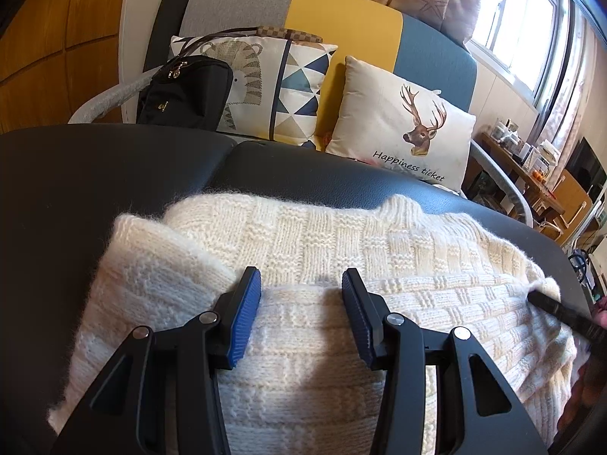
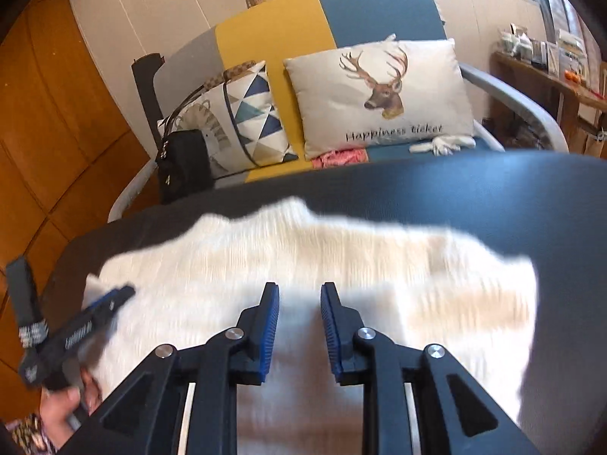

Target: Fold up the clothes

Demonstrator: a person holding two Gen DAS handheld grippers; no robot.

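Observation:
A cream knitted sweater [image 1: 341,235] lies partly folded on a black padded table [image 1: 95,174], with one thick fold at its left end. My left gripper [image 1: 301,273] hangs over the sweater's near middle, its blue pads [image 1: 246,314] wide apart and nothing pinched between them. In the right wrist view the sweater [image 2: 341,258] is blurred. My right gripper [image 2: 299,289] stands over its near edge with a narrow gap between the pads and no cloth in it. The left gripper [image 2: 95,314] shows at the sweater's left end, a hand [image 2: 60,409] holding it. The right gripper's finger [image 1: 561,313] touches the sweater's right end.
Behind the table stands a grey, yellow and blue sofa [image 1: 341,26] with a deer pillow [image 1: 402,129], a patterned pillow [image 1: 273,83] and a black bag [image 1: 186,91]. A cluttered shelf [image 1: 523,151] is at far right. Bare black table top [image 2: 493,197] lies beyond the sweater.

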